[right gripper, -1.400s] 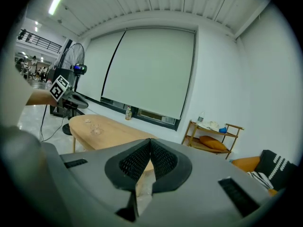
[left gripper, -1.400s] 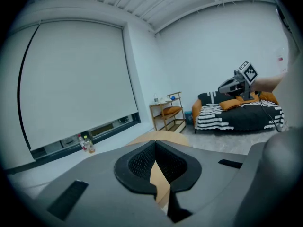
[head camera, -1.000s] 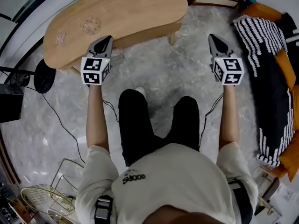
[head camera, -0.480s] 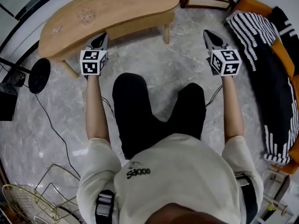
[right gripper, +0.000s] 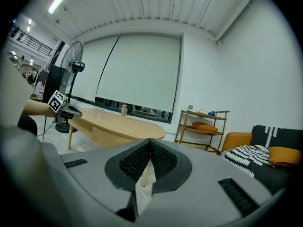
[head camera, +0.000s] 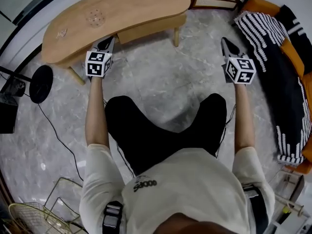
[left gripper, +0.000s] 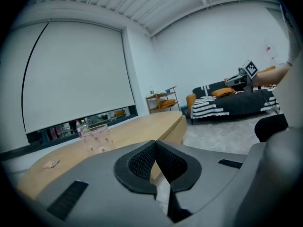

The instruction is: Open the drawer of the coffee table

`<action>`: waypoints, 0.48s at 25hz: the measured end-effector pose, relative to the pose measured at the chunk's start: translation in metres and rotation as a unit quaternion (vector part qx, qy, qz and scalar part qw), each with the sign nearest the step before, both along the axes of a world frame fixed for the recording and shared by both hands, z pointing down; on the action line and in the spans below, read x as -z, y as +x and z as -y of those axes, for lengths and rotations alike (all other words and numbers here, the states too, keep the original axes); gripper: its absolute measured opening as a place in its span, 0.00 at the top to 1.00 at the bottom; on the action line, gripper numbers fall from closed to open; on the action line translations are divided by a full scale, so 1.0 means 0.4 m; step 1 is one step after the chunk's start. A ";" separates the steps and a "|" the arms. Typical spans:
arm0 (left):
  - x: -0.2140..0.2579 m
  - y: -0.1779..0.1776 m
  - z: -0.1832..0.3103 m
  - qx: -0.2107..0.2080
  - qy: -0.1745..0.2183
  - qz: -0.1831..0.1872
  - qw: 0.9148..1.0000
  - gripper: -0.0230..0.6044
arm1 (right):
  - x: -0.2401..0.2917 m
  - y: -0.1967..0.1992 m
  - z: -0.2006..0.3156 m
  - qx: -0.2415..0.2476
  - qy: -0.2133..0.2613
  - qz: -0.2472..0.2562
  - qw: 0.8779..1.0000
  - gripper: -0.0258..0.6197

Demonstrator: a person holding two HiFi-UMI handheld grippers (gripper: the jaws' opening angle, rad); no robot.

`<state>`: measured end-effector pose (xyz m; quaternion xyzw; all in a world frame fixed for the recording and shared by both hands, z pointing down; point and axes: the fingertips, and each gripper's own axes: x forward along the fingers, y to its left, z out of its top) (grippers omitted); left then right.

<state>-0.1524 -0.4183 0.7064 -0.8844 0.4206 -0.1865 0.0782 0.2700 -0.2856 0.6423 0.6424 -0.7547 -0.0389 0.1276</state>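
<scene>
Holding both forearms straight out, the person faces the coffee table (head camera: 122, 6). The left gripper (head camera: 109, 40) is right at the table's near edge. The right gripper (head camera: 226, 43) hangs over bare marble floor (head camera: 161, 77), well off to the side. Both sets of jaws are pinched fully together with nothing in them. The drawer (head camera: 148, 29) sits under the tabletop and looks pushed in, I think, though it's hard to say from above. The left gripper view picks up a spotted glass (left gripper: 97, 137) on the tabletop. The right gripper view catches a standing fan (right gripper: 71, 65).
</scene>
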 end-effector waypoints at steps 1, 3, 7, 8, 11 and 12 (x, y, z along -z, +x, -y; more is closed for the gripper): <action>0.003 -0.010 0.000 0.003 0.000 0.002 1.000 0.93 | 0.001 -0.007 0.011 0.001 0.003 -0.004 1.000 0.95; 0.003 -0.026 0.000 0.014 0.001 -0.004 1.000 0.93 | 0.004 -0.018 0.031 0.009 0.012 -0.013 1.000 0.95; -0.008 -0.004 0.003 0.040 -0.005 -0.018 0.999 0.93 | -0.015 0.001 0.053 0.024 0.020 -0.030 0.999 0.95; -0.009 0.013 0.002 0.042 -0.008 -0.022 0.999 0.93 | -0.020 0.014 0.057 0.028 0.020 -0.031 0.999 0.95; -0.008 0.049 0.003 0.049 -0.018 -0.037 0.998 0.93 | -0.029 0.042 0.074 0.041 0.015 -0.037 0.998 0.95; -0.005 0.053 0.005 0.054 -0.019 -0.046 0.997 0.93 | -0.030 0.047 0.081 0.046 0.011 -0.041 0.998 0.95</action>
